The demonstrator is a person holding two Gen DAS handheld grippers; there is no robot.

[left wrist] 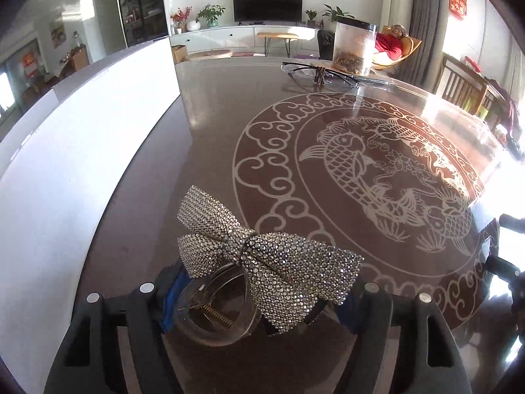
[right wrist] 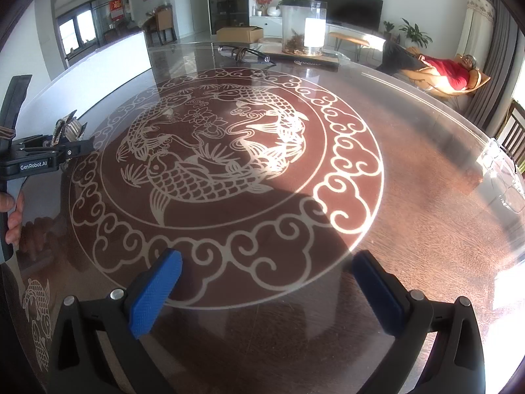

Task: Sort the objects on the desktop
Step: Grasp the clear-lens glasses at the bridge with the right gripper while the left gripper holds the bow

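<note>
The left tool (left wrist: 259, 305) has the rhinestone bow hair clip (left wrist: 262, 259) between its blue pads, closed on the clear claw part under the bow, and from the right wrist view the clip (right wrist: 67, 128) looks lifted clear of the desk (right wrist: 410, 229) near its left edge. Gripping the hard claw rather than the soft sparkly bow makes sense: it gives the pads something rigid to bite. Over on the other side, the right tool (right wrist: 265, 282) hangs with its jaws wide and nothing between them, low over the etched fish pattern (right wrist: 210, 151), out of the way and ready for a pick of its own. Far across the desk sit a pair of glasses (left wrist: 316, 74) and a clear jar (left wrist: 354, 47) with brown bits in the bottom, close together, so that may be the gathering spot. My read: the clip is in transit and wants a gentle set-down, since the glassy top looks slick.
</note>
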